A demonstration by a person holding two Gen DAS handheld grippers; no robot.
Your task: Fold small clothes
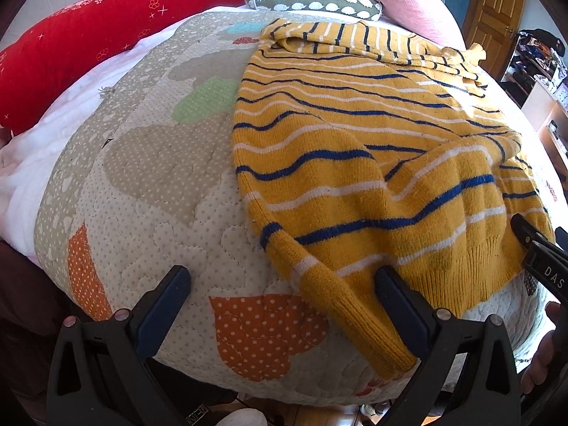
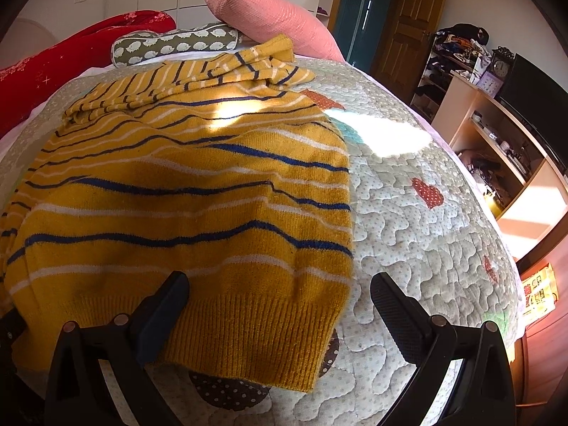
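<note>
The sweater (image 2: pixel 184 191), a soft yellow knit with blue and white stripes and a ribbed hem, lies spread on the quilted bed (image 2: pixel 408 213), filling the frame's left centre. One sleeve (image 1: pixel 340 301) trails loose at lower centre; folding looks barely begun. Both the left gripper (image 1: pixel 284 284) and right gripper (image 2: pixel 280 291) have fingers apart, holding nothing.

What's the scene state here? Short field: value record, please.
garment: yellow striped sweater, lying on the quilt, partly folded
near sleeve: sleeve trails off toward the bed edge, between the left jaws
hem: ribbed hem faces the cameras
surface: dotted quilt on a bed
left gripper: open, holding nothing
right gripper: open over the hem corner, holding nothing
background: pink pillow, red bolster, patterned bolster
</note>
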